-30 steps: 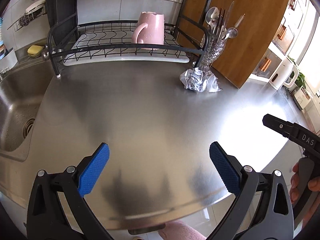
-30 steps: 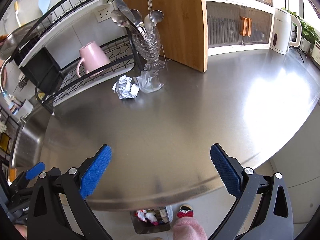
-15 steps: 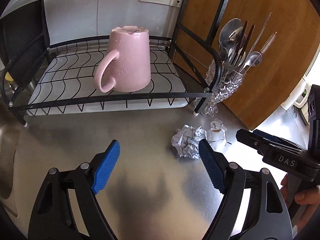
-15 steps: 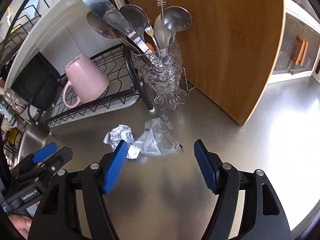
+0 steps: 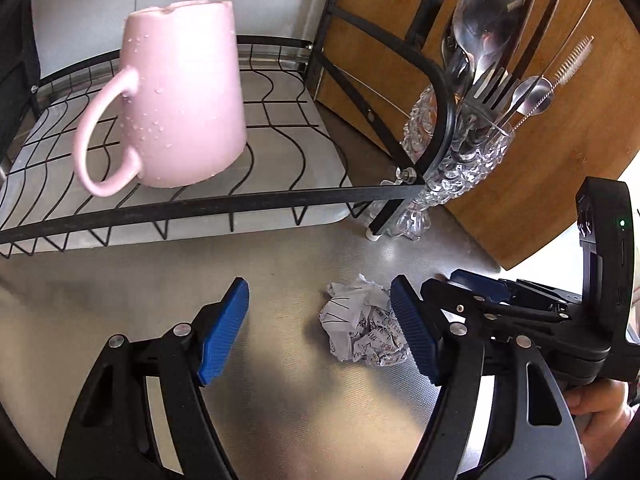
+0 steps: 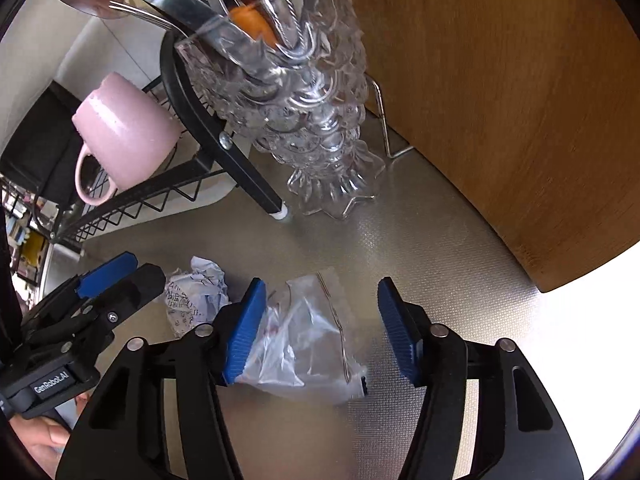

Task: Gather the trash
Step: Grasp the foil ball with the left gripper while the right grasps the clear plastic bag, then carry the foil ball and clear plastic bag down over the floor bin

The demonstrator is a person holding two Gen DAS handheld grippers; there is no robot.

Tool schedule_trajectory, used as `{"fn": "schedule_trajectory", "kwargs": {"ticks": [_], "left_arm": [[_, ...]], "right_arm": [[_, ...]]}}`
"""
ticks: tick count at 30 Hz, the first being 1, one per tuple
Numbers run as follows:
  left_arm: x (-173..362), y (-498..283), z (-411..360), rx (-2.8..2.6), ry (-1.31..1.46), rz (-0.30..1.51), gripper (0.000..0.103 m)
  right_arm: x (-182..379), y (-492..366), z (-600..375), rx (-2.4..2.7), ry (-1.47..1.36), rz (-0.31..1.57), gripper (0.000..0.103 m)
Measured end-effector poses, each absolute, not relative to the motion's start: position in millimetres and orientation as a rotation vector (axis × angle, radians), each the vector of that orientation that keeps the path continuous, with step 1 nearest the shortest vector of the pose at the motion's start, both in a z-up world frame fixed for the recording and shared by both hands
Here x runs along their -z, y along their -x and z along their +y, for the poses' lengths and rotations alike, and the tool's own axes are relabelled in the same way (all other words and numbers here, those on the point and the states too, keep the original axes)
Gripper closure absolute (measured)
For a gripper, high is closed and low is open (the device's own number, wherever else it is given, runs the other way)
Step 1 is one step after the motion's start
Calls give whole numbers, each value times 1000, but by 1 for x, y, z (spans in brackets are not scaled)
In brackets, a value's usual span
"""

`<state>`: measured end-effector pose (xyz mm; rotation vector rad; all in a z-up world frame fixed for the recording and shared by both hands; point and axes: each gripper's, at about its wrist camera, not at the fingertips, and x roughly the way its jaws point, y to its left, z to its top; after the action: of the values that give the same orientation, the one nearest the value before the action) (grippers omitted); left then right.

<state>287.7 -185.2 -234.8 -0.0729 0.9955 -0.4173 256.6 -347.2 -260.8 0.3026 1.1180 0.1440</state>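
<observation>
Brushed steel countertop. On it: crumpled paper ball between left gripper jaws, against its right pad; clear plastic bag between right gripper jaws, touching its left pad. Beyond both: dish rack foot, glass cutlery holder, upright wooden board.
</observation>
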Motion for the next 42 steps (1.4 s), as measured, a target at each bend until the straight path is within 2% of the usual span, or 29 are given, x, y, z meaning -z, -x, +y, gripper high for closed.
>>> {"fn": "schedule_trajectory", "kwargs": {"ticks": [3,10,12,16,18,24,30,34,42], "left_arm": [[242,-288,-199,443,35,1025,34],[247,-288,-213,477,50,1022,35],[246,-287,-220,505,44,1025,44],[250,-281,-238,563,32,1039,49],[252,-276,-250,605,20,1046,62],[246,-263,-262,608,-21,1028,72],[229,-239,-247,592,-23,990,73],[214,-214,-214,561,-12,962,73],[196,-131,-122,477,17,927,73]], "right_arm": [[262,-258,-345,-148,-235,1115,68],[264,-239,-356,-152,-232,1111,76],[266,-232,-361,-144,-234,1115,86],[266,-218,-369,-124,-247,1112,90],[266,-211,-369,-116,-252,1106,94],[260,-191,-369,-102,-273,1086,94],[244,-177,-375,-86,-281,1046,94],[228,-162,-368,-102,-272,1024,94],[204,-110,-287,-171,-219,991,94]]}}
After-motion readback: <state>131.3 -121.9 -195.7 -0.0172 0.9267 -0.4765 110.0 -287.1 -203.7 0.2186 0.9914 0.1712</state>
